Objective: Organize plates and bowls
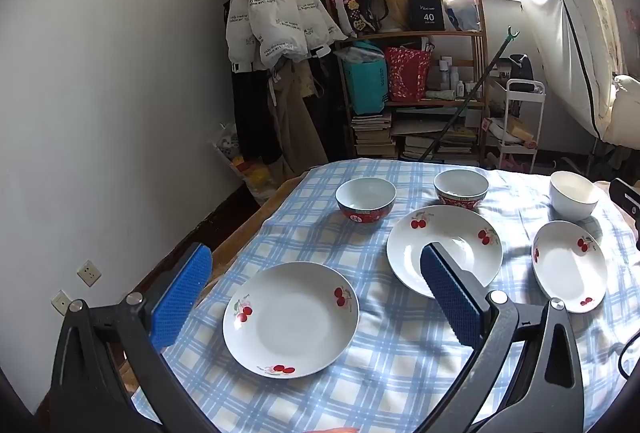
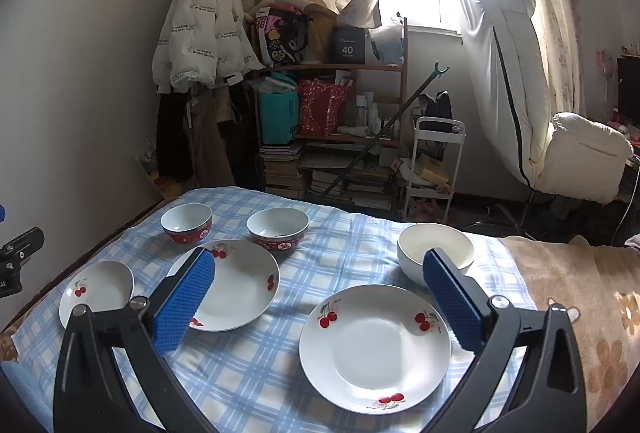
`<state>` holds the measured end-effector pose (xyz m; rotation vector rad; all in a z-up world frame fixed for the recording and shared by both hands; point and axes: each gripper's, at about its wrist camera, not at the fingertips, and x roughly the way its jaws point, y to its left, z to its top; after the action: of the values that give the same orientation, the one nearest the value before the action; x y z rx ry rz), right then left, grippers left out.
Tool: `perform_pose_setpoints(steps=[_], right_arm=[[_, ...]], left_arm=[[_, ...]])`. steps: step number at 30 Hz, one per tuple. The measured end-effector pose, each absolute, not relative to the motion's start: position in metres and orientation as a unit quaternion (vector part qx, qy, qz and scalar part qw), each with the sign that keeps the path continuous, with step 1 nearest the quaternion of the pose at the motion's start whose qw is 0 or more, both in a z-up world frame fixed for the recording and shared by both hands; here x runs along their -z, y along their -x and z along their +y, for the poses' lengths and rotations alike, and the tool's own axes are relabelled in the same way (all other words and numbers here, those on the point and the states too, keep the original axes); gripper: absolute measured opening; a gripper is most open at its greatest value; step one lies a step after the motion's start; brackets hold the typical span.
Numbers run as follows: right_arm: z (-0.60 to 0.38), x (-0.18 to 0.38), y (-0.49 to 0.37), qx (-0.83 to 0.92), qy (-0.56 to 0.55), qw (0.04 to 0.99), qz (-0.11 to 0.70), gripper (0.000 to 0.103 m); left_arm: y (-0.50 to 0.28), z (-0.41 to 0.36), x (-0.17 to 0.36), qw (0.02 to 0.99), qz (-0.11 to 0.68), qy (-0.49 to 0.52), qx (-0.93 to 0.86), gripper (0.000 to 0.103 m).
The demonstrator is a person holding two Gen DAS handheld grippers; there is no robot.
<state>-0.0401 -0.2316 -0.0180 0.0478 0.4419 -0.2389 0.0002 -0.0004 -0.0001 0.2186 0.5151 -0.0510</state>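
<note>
Three white cherry-print plates lie on a blue checked tablecloth [image 1: 400, 365]: a left plate [image 1: 291, 319] [image 2: 96, 292], a middle plate [image 1: 460, 239] [image 2: 236, 283] and a right plate [image 1: 570, 265] [image 2: 375, 348]. Behind them stand two red bowls [image 1: 365, 199] [image 1: 461, 189], also in the right wrist view [image 2: 186, 223] [image 2: 277, 228], and a white bowl [image 1: 573, 194] [image 2: 416, 253]. My left gripper [image 1: 316, 263] is open and empty above the left plate. My right gripper [image 2: 318, 267] is open and empty above the right plate.
A brown flowered blanket [image 2: 592, 297] covers the table's right end. Behind the table are a cluttered wooden shelf [image 2: 332, 121], a hanging white jacket [image 1: 272, 5], a white cart [image 2: 434, 161] and a leaning pole [image 2: 384, 129]. The wall is at the left.
</note>
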Motion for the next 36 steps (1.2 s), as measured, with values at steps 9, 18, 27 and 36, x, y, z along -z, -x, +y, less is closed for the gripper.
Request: perform_pose_setpoints(steps=[9, 18, 27, 36], right_arm=[[-0.2318, 0.0166, 0.0406, 0.118, -0.025, 0.969, 0.214, 0.103], [-0.2313, 0.0159, 0.041, 0.119, -0.021, 0.969, 0.214, 0.103], [-0.2308, 0.017, 0.0404, 0.118, -0.021, 0.969, 0.214, 0.103], [-0.2313, 0.0182, 0.0399, 0.118, -0.022, 0.969, 0.215, 0.103]], left_arm=[[-0.0031, 0.0028, -0.0002, 0.96, 0.259, -0.108, 0.024, 0.102], [-0.0016, -0.0001, -0.0015, 0.96, 0.255, -0.111, 0.021, 0.102], [-0.0007, -0.0031, 0.0, 0.961, 0.254, -0.111, 0.021, 0.102], [-0.0018, -0.0024, 0.0008, 0.961, 0.252, -0.114, 0.024, 0.102]])
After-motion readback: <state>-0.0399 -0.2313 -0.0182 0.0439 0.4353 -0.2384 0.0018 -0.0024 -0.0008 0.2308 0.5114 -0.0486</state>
